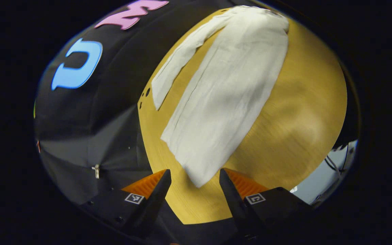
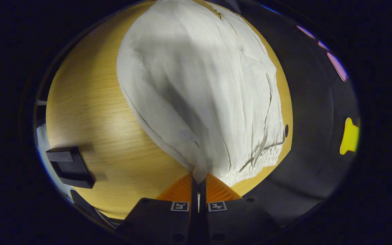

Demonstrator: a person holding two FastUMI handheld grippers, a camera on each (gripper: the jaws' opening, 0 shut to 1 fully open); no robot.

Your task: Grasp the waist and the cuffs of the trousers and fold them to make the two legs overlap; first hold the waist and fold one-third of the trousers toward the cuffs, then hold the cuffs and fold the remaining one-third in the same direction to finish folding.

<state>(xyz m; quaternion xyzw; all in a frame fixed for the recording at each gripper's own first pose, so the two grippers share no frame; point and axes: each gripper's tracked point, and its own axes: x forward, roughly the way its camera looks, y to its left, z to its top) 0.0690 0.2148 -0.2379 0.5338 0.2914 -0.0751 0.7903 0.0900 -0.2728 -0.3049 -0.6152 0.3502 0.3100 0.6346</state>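
In the left gripper view the left gripper [image 1: 195, 177] hangs spread over the trousers' [image 1: 223, 98] cuff at 6 o'clock on the table [image 1: 301, 112], while the right gripper [image 2: 198, 180] pinches the waist [image 2: 250, 160], cloth running toward 12.

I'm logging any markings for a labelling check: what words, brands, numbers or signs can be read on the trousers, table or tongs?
None readable on the white cloth trousers or wooden table.
Square black-and-white coded markers on the tongs: patterns, no text.
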